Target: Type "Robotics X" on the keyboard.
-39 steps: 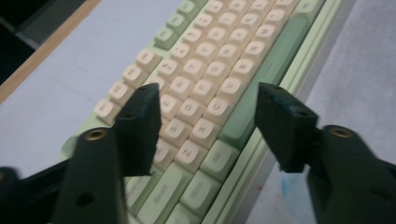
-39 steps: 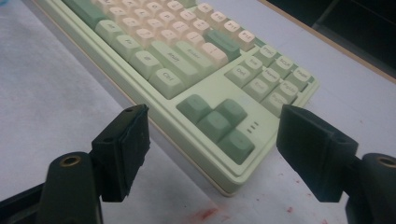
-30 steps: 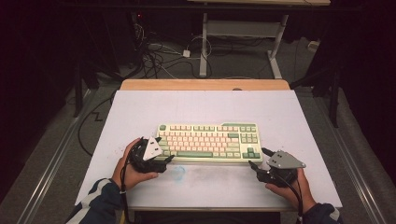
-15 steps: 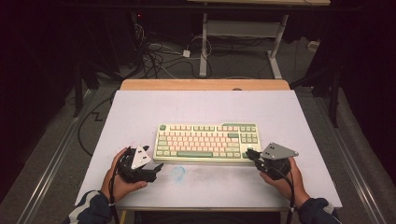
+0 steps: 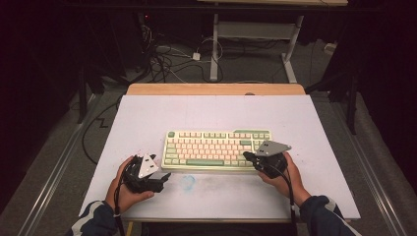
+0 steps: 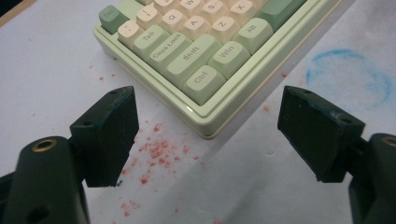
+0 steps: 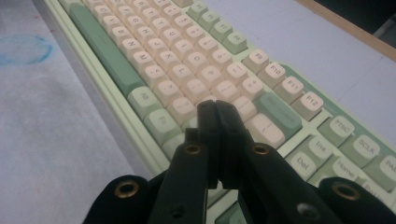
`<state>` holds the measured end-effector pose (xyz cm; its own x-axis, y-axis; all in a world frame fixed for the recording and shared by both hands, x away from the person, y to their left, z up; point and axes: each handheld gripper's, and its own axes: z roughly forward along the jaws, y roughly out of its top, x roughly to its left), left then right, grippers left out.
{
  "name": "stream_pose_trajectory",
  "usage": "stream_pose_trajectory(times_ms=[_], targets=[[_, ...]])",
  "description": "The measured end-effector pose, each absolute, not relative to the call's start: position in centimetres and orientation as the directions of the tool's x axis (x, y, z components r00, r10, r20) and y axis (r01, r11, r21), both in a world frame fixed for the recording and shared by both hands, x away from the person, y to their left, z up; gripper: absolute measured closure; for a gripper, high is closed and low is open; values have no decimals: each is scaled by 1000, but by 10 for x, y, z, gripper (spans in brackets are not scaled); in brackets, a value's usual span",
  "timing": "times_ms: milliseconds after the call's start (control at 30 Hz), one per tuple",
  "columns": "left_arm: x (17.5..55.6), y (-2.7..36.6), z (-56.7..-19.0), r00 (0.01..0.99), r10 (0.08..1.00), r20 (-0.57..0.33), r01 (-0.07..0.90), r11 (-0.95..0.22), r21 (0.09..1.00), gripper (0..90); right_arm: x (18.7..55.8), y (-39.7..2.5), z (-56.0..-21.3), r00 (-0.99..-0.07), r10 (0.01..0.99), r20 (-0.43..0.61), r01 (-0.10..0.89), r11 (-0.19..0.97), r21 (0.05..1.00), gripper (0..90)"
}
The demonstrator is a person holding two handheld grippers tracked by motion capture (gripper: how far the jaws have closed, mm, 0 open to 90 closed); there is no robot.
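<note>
A green and cream keyboard lies in the middle of the white table. My left gripper hovers by the keyboard's front left corner, jaws wide open with nothing between them. My right gripper is over the keyboard's right part, jaws pressed together and empty, tips just above the cream keys near the arrow and Del cluster.
Red specks and a blue smudge mark the white table cover in front of the keyboard. A wooden edge runs along the far side. Cables and a desk frame lie on the floor beyond.
My left gripper has drawn back toward the near edge and to the right, off the keyboard's left end. My right gripper has moved left and forward onto the keyboard's right side.
</note>
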<state>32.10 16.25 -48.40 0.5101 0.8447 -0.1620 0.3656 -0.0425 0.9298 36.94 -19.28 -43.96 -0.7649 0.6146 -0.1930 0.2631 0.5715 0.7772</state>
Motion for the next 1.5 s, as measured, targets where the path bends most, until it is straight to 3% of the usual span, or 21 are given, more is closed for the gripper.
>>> stream_pose_trajectory(times_ms=[933, 1033, 1133, 1300, 1367, 1500], targets=[[321, 160, -485, 514, 841, -169, 392, -54, 918, 230, 388, -184, -456, -777, 610, -154, 319, 593, 739, 900], [318, 161, -478, 544, 818, -187, 385, -45, 922, 364, 388, -185, -456, -777, 610, -155, 318, 592, 741, 900], [315, 162, -470, 572, 791, -217, 385, -24, 923, 555, 387, -185, -457, -776, 611, -159, 313, 591, 743, 900], [317, 163, -467, 565, 796, -215, 413, -47, 909, 822, 386, -185, -457, -774, 611, -164, 309, 591, 745, 900], [318, 163, -467, 562, 797, -221, 428, -51, 902, 875, 386, -184, -457, -774, 610, -170, 306, 595, 743, 900], [322, 161, -462, 566, 797, -212, 431, -67, 900, 876, 386, -184, -458, -773, 610, -175, 303, 597, 743, 900]])
